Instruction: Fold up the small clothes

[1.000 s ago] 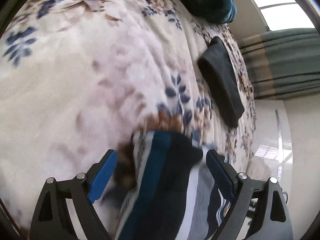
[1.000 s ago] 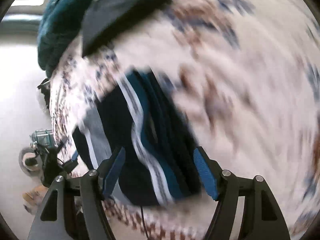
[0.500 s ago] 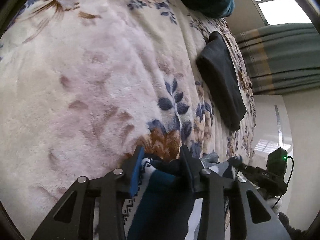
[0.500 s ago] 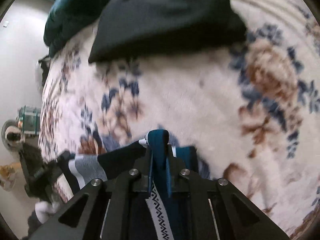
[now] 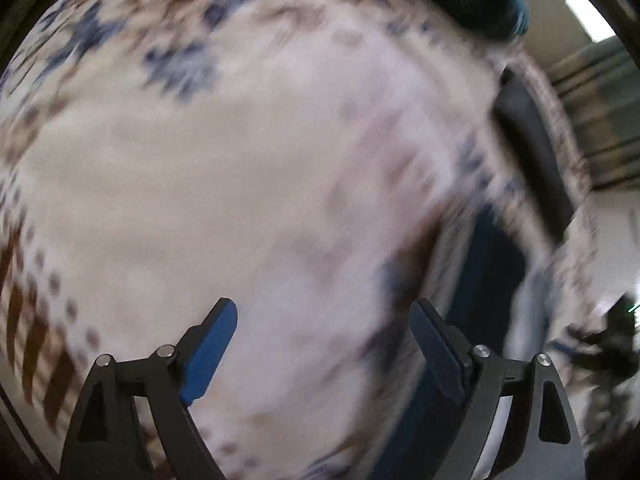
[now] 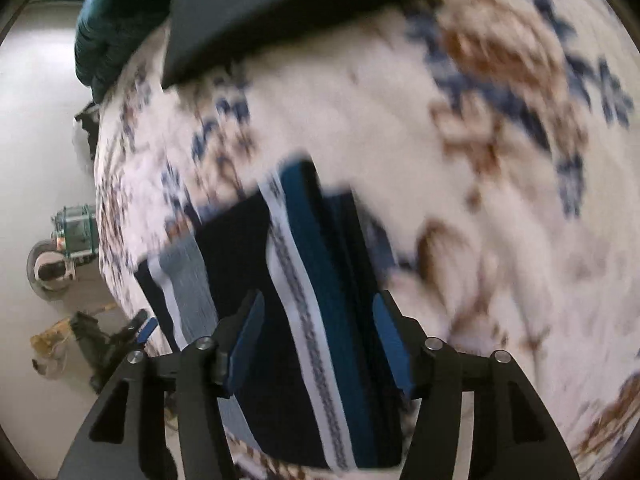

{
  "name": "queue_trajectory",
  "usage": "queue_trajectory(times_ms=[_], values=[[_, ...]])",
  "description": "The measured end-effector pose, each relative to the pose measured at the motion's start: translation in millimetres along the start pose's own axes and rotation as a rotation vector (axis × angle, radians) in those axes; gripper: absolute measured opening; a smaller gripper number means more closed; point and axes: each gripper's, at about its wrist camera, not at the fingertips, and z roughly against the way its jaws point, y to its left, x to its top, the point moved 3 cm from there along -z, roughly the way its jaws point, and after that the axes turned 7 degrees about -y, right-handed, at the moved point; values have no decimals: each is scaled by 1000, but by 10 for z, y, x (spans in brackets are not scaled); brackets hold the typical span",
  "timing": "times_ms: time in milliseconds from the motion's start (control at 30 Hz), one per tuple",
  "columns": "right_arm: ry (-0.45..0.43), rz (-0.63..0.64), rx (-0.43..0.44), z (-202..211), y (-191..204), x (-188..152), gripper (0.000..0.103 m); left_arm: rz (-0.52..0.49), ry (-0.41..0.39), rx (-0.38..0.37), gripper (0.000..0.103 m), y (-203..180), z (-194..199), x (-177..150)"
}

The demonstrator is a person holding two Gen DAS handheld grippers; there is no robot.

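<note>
A striped garment, navy, blue, white and grey, lies folded on the floral blanket. My right gripper is open just above it, jaws apart on either side of the blue and white stripes. In the blurred left wrist view the same garment lies to the right, partly behind the right finger. My left gripper is open and empty over bare blanket.
A folded dark grey garment lies further along the bed, also in the left wrist view. A teal cushion sits beyond it. The bed edge and floor with clutter are at the left. Curtains hang at the right.
Both grippers have let go of the striped garment and opened. The left gripper has swung left off it. The garment now lies folded flat on the blanket.
</note>
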Motion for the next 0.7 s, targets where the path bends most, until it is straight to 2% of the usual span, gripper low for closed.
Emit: queue_trajectory(times_ms=[33, 100, 167, 200, 267, 400, 433, 467, 500, 533, 567, 633, 700], values=[[24, -5, -5, -41, -27, -93, 59, -2, 26, 11, 88, 52, -70, -119], [54, -17, -10, -90, -84, -255, 59, -18, 11, 18, 88, 83, -143, -243], [91, -33, -23, -131, -158, -448, 59, -31, -5, 20, 103, 42, -185, -256], [97, -37, -30, -151, -183, -517, 59, -33, -2, 25, 103, 15, -230, -250], [100, -56, -42, -159, -257, -665, 59, -40, 17, 105, 103, -25, -345, -225], [141, -102, -13, -220, -360, -964, 58, -54, 33, 204, 103, -94, -436, -219], [147, -98, -11, -249, -360, -1035, 43, -60, 41, 214, 103, -105, -446, -217], [146, -84, -17, -258, -345, -1087, 14, -62, 56, 218, 103, -117, -448, -206], [136, -63, -36, -254, -320, -1128, 15, -57, 71, 215, 103, -119, -434, -188], [102, -44, -63, -209, -298, -1147, 10, -44, 84, 204, 103, -125, -393, -159], [68, -29, -94, -159, -286, -1149, 7, -23, 79, 180, 103, -128, -317, -127], [18, -14, -163, -68, -321, -1127, 7, 16, 39, 124, 103, -144, -135, -35], [48, -23, -185, -124, -380, -1131, 7, 29, 7, 81, 103, -203, 46, 53]])
